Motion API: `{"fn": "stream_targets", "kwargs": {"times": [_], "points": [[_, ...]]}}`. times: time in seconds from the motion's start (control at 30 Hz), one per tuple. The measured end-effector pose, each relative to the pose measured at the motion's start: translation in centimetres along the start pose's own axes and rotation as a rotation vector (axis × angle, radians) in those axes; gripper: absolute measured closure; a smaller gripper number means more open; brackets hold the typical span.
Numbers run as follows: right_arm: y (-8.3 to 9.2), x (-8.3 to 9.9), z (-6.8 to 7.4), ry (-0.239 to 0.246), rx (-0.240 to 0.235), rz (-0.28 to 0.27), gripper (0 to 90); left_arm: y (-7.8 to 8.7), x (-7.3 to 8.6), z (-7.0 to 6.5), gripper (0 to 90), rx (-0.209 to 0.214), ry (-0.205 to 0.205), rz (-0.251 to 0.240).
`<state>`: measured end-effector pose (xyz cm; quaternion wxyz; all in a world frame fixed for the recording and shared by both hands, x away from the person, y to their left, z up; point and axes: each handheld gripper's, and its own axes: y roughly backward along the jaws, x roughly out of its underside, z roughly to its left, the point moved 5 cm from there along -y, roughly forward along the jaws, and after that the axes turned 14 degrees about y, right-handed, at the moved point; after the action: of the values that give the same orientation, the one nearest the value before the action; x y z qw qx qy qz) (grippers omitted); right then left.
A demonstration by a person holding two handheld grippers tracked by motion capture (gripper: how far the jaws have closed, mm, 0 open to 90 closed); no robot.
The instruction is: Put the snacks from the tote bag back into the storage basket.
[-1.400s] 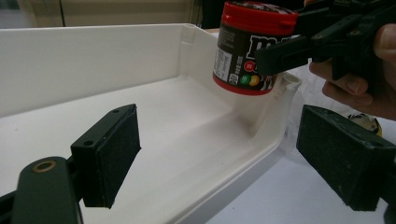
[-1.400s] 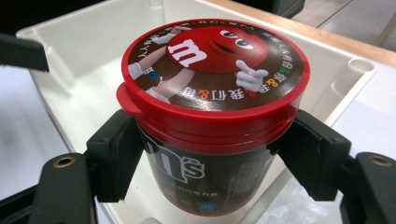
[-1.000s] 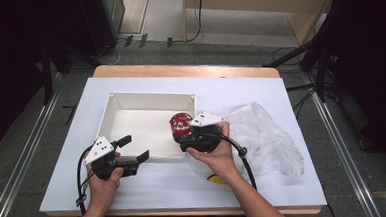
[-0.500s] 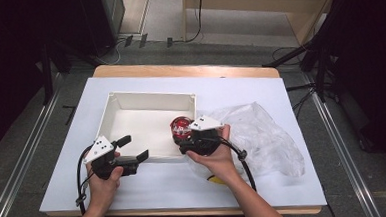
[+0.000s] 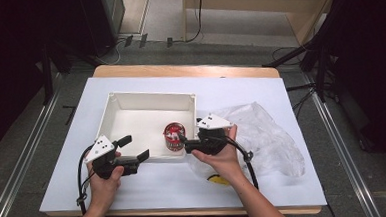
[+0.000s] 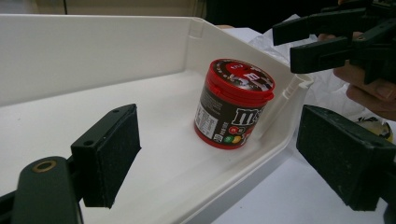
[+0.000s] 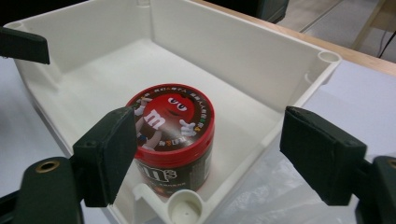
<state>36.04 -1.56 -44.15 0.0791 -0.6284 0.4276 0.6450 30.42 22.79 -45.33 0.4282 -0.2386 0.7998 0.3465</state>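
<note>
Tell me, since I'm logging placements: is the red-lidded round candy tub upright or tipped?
Upright: the red-lidded round candy tub rests on its base in the white plastic bin's corner, lid facing up.

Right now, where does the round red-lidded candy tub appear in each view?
High view: red-lidded candy tub at centre, in the white plastic tray's near right corner.
Left gripper view: upper centre-right.
Right gripper view: lower centre.
Shared landmark: the tray's corner.

The M&M's candy tub (image 5: 173, 136) stands upright inside the white bin (image 5: 130, 99), tucked into the corner at about four o'clock, just beside the side wall. Dark brown body, red screw lid on and closed, a red candy character printed on top, logo on the side.
</note>
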Motion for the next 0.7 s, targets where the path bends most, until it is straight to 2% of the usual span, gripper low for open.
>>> {"fn": "stream_targets", "kwargs": {"times": [0.7], "points": [[4.9,2.2,-4.0,-0.091,0.079,-0.014,14.8,-0.2,0.0,0.1,14.0,-0.002,0.010,-0.002]]}}
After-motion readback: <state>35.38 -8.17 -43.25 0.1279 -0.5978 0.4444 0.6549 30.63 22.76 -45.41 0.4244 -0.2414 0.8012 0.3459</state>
